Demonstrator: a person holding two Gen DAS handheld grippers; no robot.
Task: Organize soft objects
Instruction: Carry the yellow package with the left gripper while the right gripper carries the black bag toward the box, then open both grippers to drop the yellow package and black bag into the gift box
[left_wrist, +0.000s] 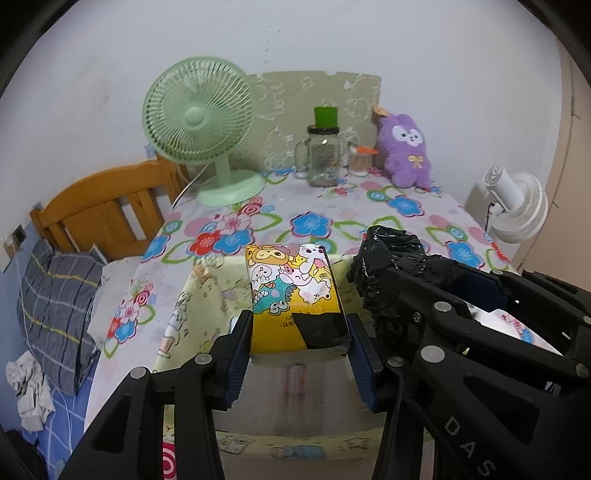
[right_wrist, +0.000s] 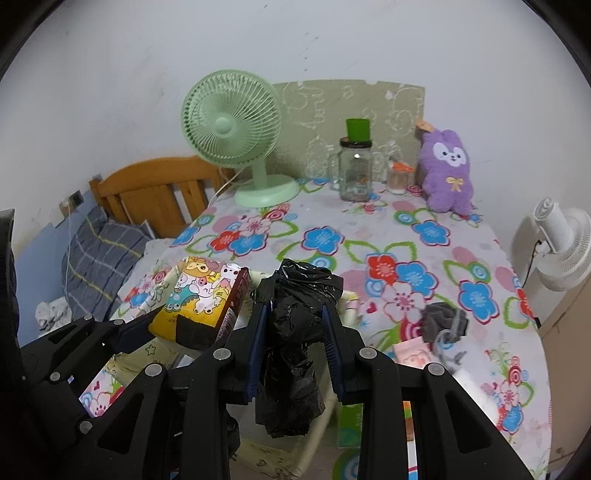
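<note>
My left gripper (left_wrist: 298, 320) is shut on a yellow cartoon-printed tissue pack (left_wrist: 291, 284), its blue pads pressing both sides of the near end. The pack hangs over a pale yellow fabric box (left_wrist: 207, 295) at the table's near edge. Just to the right, my right gripper (right_wrist: 294, 308) is shut on a crumpled black plastic bag bundle (right_wrist: 291, 387), also above the box's rim (right_wrist: 314, 432). The bundle (left_wrist: 391, 258) shows beside the pack in the left wrist view. A purple plush toy (right_wrist: 447, 173) sits upright at the far right against the wall.
On the floral tablecloth (right_wrist: 332, 236) stand a green desk fan (right_wrist: 236, 125), a glass jar with a green lid (right_wrist: 356, 173) and a small cup (right_wrist: 399, 181). A grey cloth (right_wrist: 443, 321) and a pink packet (right_wrist: 410, 354) lie near right. A white fan (right_wrist: 557, 243) stands off the right edge, a bed (right_wrist: 103, 258) on the left.
</note>
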